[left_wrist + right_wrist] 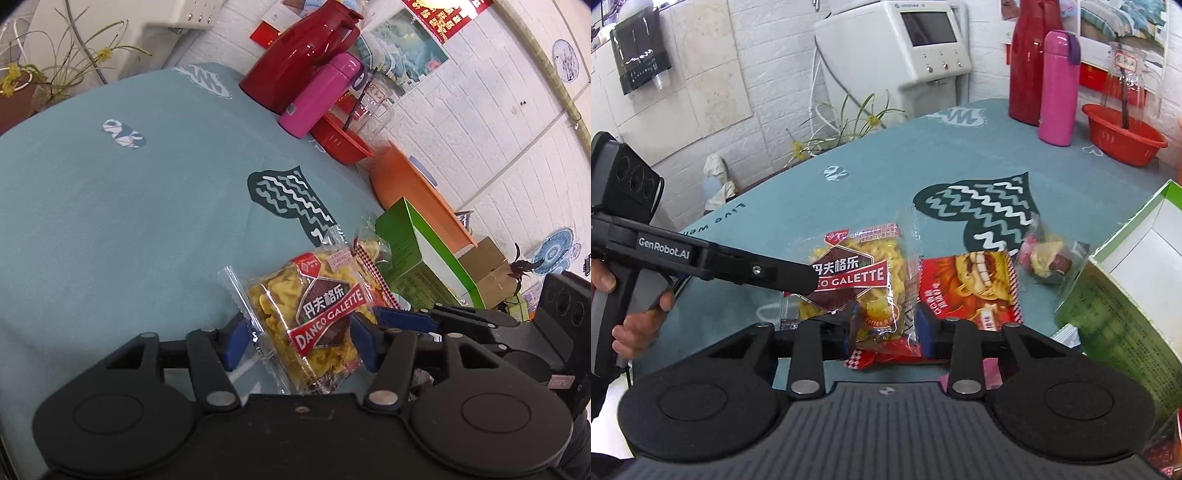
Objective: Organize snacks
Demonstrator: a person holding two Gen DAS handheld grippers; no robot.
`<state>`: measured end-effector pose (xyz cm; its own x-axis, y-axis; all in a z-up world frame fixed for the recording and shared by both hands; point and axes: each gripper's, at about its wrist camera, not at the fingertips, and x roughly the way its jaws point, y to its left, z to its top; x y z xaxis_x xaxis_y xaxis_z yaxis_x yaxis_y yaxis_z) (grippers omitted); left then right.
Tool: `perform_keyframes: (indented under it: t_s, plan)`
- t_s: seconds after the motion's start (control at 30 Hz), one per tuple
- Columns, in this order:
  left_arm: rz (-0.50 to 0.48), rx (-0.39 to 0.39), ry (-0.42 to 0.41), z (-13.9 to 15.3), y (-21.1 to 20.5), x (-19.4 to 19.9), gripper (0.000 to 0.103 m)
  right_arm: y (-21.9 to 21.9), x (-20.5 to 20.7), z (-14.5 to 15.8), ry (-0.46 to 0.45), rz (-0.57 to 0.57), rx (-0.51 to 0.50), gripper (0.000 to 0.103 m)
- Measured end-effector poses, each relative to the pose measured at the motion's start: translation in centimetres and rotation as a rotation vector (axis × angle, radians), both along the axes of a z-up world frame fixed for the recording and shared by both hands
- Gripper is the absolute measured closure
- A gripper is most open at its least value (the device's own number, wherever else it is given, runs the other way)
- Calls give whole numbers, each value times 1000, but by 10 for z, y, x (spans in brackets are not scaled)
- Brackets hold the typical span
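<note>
A clear Danco Galette packet of yellow biscuits lies on the teal tablecloth, between the blue pads of my left gripper, whose jaws are open around it. The same packet shows in the right wrist view, with my right gripper open around its near end. A red snack packet lies beside it on the right, and a small clear candy packet beyond. An open green box stands at the right and also shows in the left wrist view.
At the table's back stand a red jug, a pink flask, a red basin and an orange basin. A cardboard box sits behind the green box. A plant stands off the far edge.
</note>
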<state>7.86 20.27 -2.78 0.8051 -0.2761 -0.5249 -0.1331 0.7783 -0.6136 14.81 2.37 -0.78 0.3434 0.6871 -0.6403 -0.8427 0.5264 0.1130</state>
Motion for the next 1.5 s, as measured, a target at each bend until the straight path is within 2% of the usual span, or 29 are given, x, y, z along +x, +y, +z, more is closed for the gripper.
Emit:
perform_keyframes:
  t_s: [0.1,0.2,0.27,0.33,0.43,0.57,0.83,1.0,1.17,1.2,1.23,1.27,1.3,1.33,1.4,1.47,1.5]
  plan:
    - [9,19,9,-4,-2,0,15,1,0,-2,3,-10,4,54]
    - [3,20,18,-7,-1,4,31,0,-3,-4,9,-21,6,55]
    - [6,13,11,-6,-3,4,33,-1,-5,-4,19,-31,13,62]
    - [5,27,-25,2,-7,1,40,-4,-12,-2,0,-41,20,65]
    - [-15,11,-88,22,-12,-1,40,-17,-22,10,-56,-61,54,66]
    - [-76,19,-173,53,-30,14,40,-49,-20,33,-86,-134,150,66]
    - [-237,81,-296,101,-96,84,40,-122,0,70,-190,-326,250,66]
    - [-320,96,-304,102,-133,132,40,-164,19,72,-203,-443,280,66]
    - [-353,117,-252,87,-155,171,40,-188,41,58,-161,-523,287,66]
    - [-354,127,-239,83,-158,177,39,-190,45,53,-149,-533,288,66]
    - [-355,141,-227,79,-160,184,31,-192,49,48,-135,-542,287,66]
    - [-357,156,-212,74,-162,190,13,-192,54,42,-125,-549,285,65]
    - [-355,173,-188,68,-164,196,0,-192,59,35,-112,-553,283,62]
    - [-342,186,-163,63,-165,201,0,-192,64,26,-93,-558,277,51]
    - [-295,215,-118,54,-164,205,0,-188,73,11,-74,-581,231,43]
    - [-303,206,-125,54,-158,200,0,-186,75,3,-72,-595,187,23]
    - [-298,206,-127,57,-156,195,0,-189,71,3,-81,-599,190,19]
